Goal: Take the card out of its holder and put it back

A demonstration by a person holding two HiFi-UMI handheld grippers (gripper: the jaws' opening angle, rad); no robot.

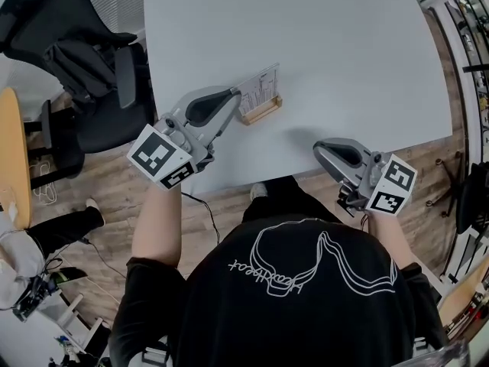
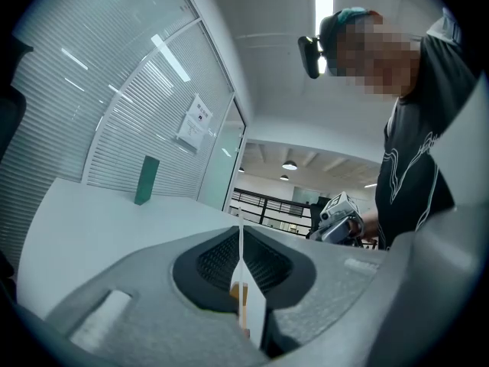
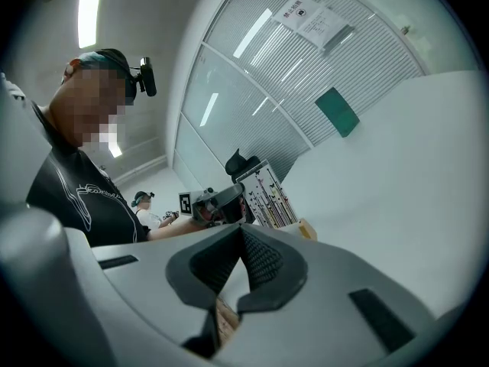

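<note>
A white printed card (image 1: 260, 89) stands in a small wooden holder (image 1: 262, 112) near the front of the white table (image 1: 321, 37). My left gripper (image 1: 235, 98) is shut on the card's left edge. In the left gripper view the card (image 2: 243, 277) shows edge-on between the closed jaws of that gripper (image 2: 241, 243), with a bit of the wood below it. My right gripper (image 1: 321, 151) is shut and holds nothing, over the table's front edge to the right of the holder. In the right gripper view, beyond that gripper (image 3: 241, 239), are the card (image 3: 267, 193), the holder (image 3: 307, 228) and the left gripper (image 3: 218, 205).
A black office chair (image 1: 76, 60) stands left of the table, and a round wooden tabletop (image 1: 11, 159) lies further left. A green upright block (image 2: 147, 180) stands at the table's far side by the blinds. Wood floor shows along the front edge.
</note>
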